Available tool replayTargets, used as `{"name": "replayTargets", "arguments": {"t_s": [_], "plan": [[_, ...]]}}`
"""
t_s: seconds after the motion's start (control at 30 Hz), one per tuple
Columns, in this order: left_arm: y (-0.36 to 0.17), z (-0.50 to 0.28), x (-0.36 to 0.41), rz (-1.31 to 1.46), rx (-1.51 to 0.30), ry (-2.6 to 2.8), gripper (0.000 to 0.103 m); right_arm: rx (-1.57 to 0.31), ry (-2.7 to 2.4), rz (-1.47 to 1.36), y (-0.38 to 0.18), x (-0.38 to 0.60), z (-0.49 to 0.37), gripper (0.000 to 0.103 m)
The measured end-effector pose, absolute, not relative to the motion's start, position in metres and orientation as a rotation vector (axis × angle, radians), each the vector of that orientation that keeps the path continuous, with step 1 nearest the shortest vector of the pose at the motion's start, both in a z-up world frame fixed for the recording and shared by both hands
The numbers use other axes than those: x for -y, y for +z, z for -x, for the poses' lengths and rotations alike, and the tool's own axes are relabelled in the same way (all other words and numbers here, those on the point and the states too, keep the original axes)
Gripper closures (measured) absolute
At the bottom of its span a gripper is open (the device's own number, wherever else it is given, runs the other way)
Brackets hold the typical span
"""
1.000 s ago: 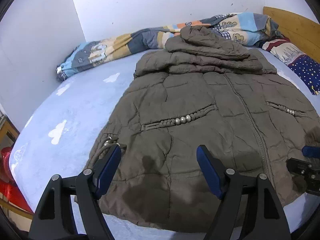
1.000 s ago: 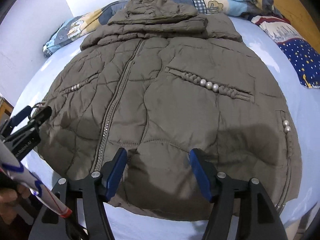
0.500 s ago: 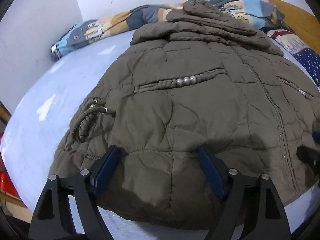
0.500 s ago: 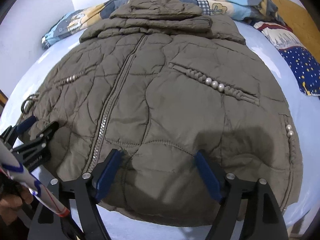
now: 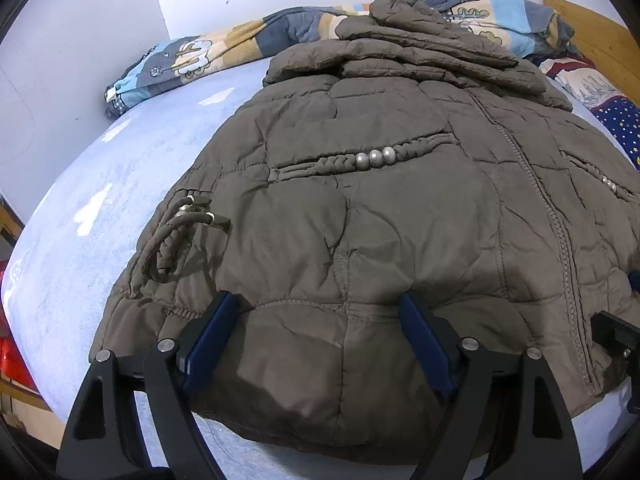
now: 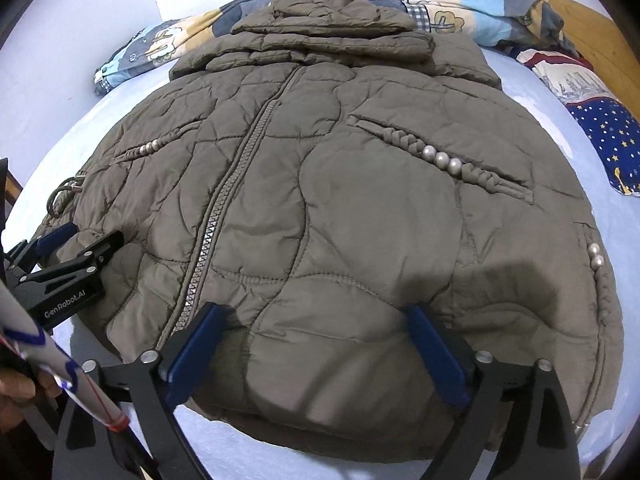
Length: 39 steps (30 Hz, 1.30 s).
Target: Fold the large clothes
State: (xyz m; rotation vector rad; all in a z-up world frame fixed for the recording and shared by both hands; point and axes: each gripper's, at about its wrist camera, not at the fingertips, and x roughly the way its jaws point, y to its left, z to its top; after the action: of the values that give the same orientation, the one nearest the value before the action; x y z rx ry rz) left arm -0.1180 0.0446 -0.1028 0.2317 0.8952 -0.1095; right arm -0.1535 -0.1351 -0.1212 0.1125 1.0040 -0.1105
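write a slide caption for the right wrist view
Right gripper opening over the hem of an olive quilted jacket spread on a pale blue bed, left gripper alongside.

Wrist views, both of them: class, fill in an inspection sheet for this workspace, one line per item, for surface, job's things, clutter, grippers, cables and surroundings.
Surface: bed sheet, pale blue with white cloud shapes.
Job's things: brown padded jacket lying front up, zip closed, hood folded down at the far end.
Clutter: patterned quilt bunched along the wall; starry blue pillow at the far right.
Grippers: left gripper and right gripper both at the jacket's near hem; right jaws opening, hem fabric between them.
Cables: nothing seen.
Surroundings: white walls; wooden headboard.
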Motion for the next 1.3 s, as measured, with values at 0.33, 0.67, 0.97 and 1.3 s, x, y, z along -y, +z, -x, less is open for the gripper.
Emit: {"name": "replayTargets", "arguments": {"t_s": [0.33,0.67,0.97,1.3], "plan": [[-0.106,0.120,-0.051,-0.226,-0.851,-0.138,0.014,-1.013,-0.118,-0.108,-0.123,0.132,0.152,0.001],[-0.106,0.120,-0.051,-0.231,-0.844,-0.133,0.014,-0.992,-0.115,-0.137,-0.125,0.135,0.153,0.000],[-0.100,0.125,-0.050,-0.236,-0.814,-0.132,0.014,-0.961,-0.104,-0.130,-0.115,0.133,0.163,0.001],[-0.071,0.135,-0.064,-0.201,-0.732,-0.124,0.014,-0.774,-0.319,-0.211,-0.079,0.194,0.210,0.001]]}}
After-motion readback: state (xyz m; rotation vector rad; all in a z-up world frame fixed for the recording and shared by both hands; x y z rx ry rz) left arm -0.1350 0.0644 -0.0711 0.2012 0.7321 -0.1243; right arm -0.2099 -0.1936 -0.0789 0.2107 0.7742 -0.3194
